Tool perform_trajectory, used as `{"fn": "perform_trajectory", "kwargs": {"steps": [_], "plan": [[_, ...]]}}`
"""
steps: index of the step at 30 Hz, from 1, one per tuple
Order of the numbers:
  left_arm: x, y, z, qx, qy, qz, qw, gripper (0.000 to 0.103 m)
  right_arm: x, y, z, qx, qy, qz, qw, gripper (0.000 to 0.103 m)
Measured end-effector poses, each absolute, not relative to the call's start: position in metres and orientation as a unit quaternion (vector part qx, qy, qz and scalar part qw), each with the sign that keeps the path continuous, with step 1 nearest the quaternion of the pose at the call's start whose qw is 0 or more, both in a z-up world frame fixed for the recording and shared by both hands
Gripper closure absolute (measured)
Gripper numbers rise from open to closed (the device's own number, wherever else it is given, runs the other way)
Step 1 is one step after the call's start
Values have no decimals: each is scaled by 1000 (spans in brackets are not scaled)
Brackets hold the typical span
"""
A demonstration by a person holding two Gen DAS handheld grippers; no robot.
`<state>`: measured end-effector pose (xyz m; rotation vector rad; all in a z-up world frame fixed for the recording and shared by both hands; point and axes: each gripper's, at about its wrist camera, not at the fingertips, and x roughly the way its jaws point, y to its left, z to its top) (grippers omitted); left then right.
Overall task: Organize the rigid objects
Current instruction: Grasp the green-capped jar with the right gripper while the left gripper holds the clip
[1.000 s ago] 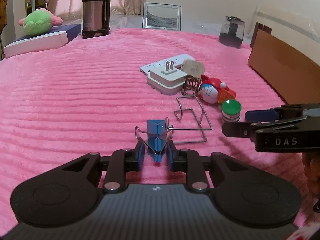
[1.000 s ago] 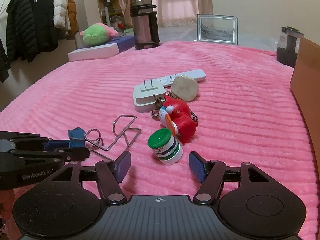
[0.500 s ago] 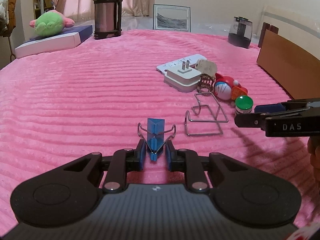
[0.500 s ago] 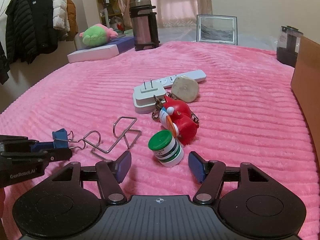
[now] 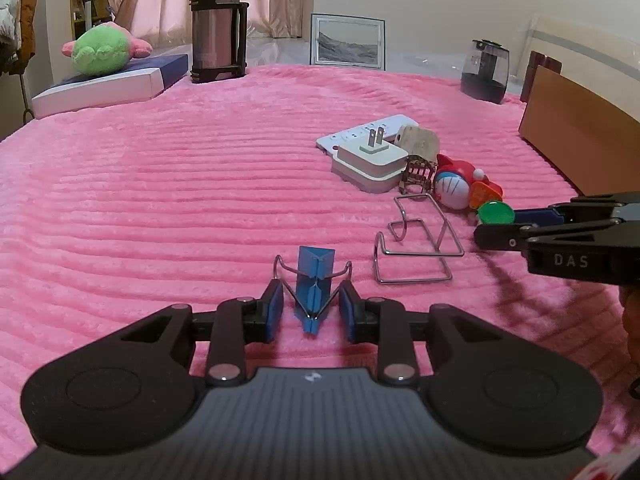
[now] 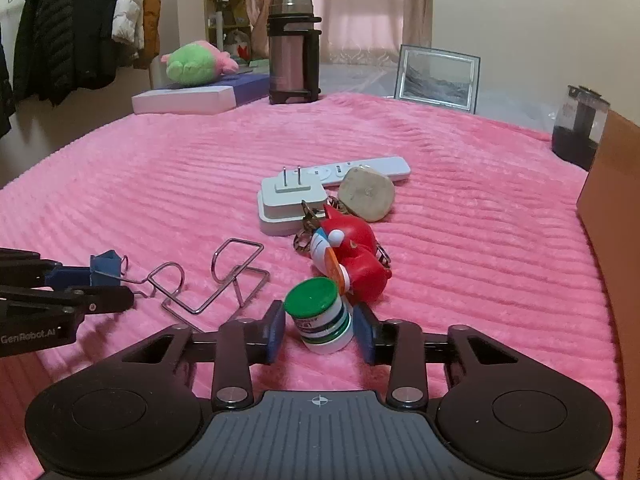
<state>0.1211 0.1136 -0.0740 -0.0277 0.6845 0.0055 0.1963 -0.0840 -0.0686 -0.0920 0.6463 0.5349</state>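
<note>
Right gripper (image 6: 319, 330) closing on green-capped bottle (image 6: 320, 316) at lower centre, pads not clearly seated; square up, squeeze below the cap; left gripper (image 5: 311, 311) opening off blue binder clip (image 5: 314, 280).

A pink ribbed blanket (image 5: 160, 200) covers the bed. At its far edge stands a steel thermos (image 5: 218, 24) with a black handle. Left of the thermos, a green and pink plush toy (image 5: 104, 50) lies on a flat white and blue box (image 5: 112, 84). A framed picture (image 6: 438, 78) leans upright behind the bed. A dark, clear-lidded container (image 5: 485, 70) stands at the far right. Jackets (image 6: 80, 24) hang at the left. A brown board (image 5: 576, 136) borders the right side.
</note>
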Motion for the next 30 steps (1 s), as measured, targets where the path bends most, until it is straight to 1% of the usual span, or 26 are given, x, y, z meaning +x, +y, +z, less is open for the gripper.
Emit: {"fn": "perform_trajectory", "kwargs": {"steps": [2, 11, 18, 30], "plan": [[121, 114, -74, -18, 336, 3, 942, 78, 195, -85, -67, -45, 313, 258, 913, 77], [113, 114, -67, -18, 335, 4, 942, 82, 180, -96, -59, -37, 319, 259, 911, 77], [97, 110, -56, -16, 331, 5, 944, 82, 162, -104, -52, -35, 317, 259, 912, 77], [73, 86, -15, -3, 297, -15, 955, 82, 132, -126, -16, -18, 286, 249, 925, 77]]}}
